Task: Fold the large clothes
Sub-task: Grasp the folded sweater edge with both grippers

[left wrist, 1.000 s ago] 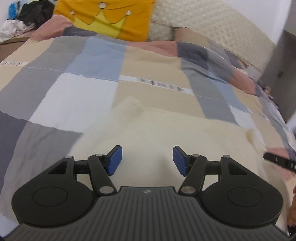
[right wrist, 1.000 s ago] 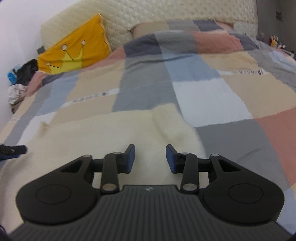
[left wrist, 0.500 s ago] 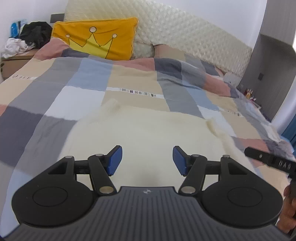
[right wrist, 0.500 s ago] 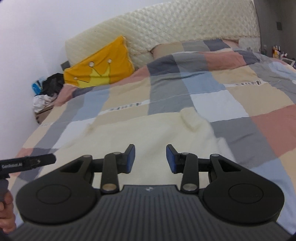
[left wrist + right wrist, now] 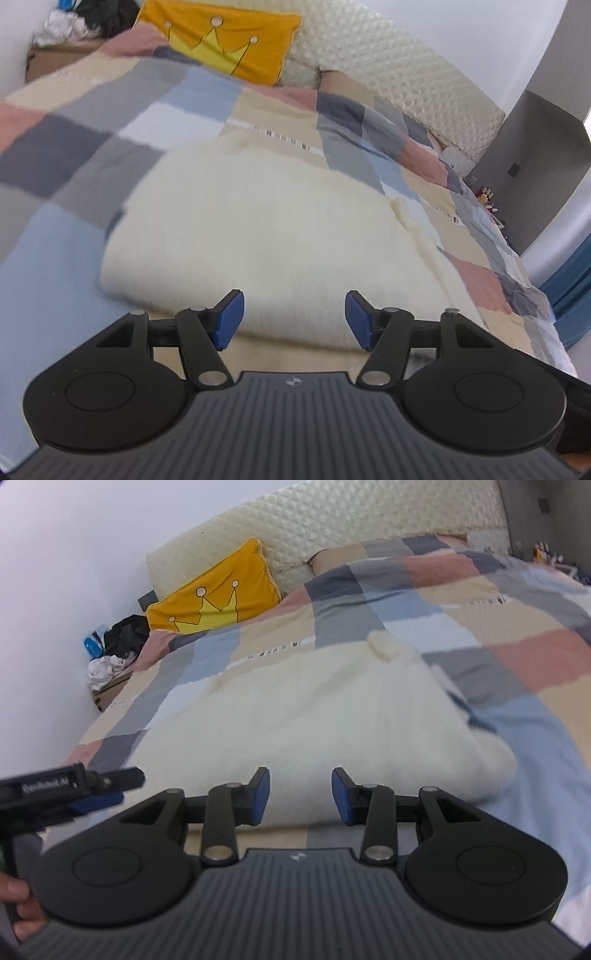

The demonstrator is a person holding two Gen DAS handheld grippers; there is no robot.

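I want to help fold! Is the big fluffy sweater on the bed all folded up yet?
Partly, it looks like. The cream sweater lies on the patchwork quilt as a fairly tidy block, so some folds seem done. Nothing is in hand: the left gripper and right gripper are both open and empty, just short of its near edge. A bit still pokes out at the far corner, so more folding seems left.

Ahead of my jaws the cream sweater point(image 5: 258, 221) lies flat on the bed point(image 5: 535, 738), nothing standing on it. Bare quilt runs clear to the yellow pillow point(image 5: 218, 594) and headboard point(image 5: 332, 520).
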